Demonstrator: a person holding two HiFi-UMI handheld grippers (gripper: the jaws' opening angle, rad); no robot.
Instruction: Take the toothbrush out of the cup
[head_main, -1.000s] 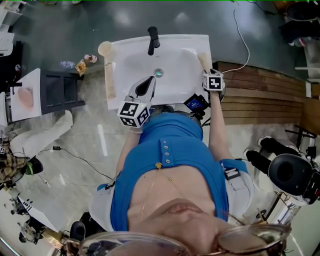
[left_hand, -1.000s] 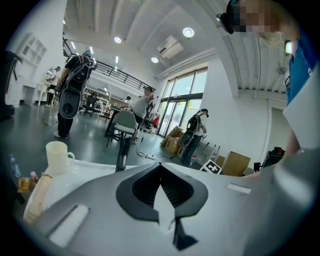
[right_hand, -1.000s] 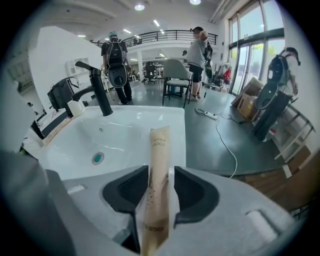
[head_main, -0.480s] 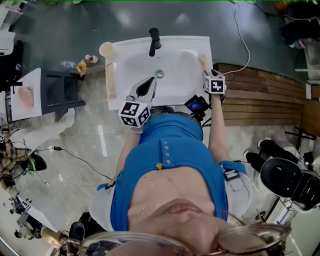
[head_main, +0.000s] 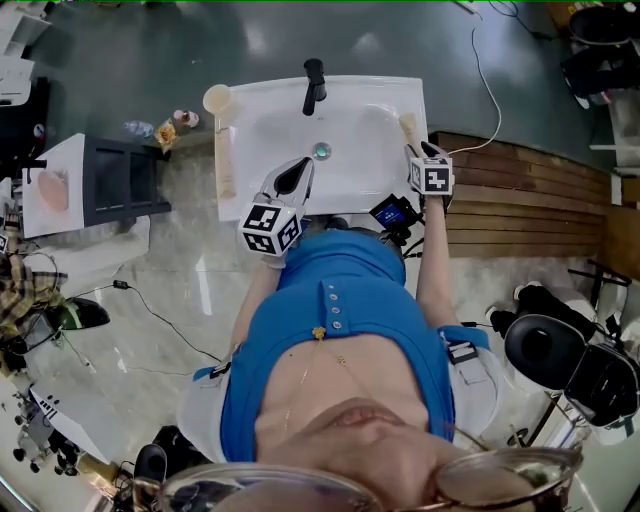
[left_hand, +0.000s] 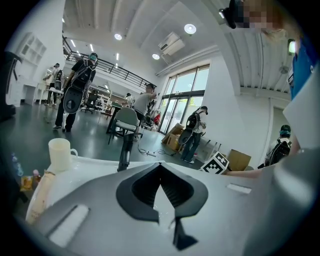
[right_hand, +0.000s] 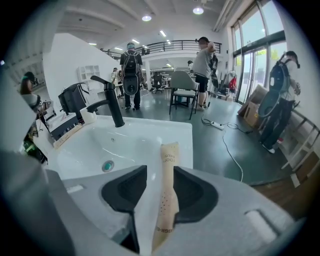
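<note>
Removal looks essentially finished, judging by how things lie. The cup (left_hand: 60, 152) stands on the sink (right_hand: 125, 145) at its back left corner, to the left of the black faucet (right_hand: 114, 107), and nothing shows above its rim in either the head view or the left gripper view. The toothbrush (right_hand: 168, 200), in a beige paper wrapper, lies flat along the sink's right rim, well apart from the cup on the opposite side of the basin.

The right gripper (right_hand: 160, 175) is tilted down over that right rim. Its jaws have just been opening and now stand wide and released; the wrapped toothbrush runs between them, but neither pad presses on it, so it seems to rest on the rim alone. The left gripper (left_hand: 160, 169) hangs over the sink's front left part, clenched on nothing.

A second wrapped stick (left_hand: 39, 197) lies on the sink's left rim, just in front of the cup; whether it is another toothbrush cannot be told. What seems left is only for the person to draw the right gripper clear of the sink.
</note>
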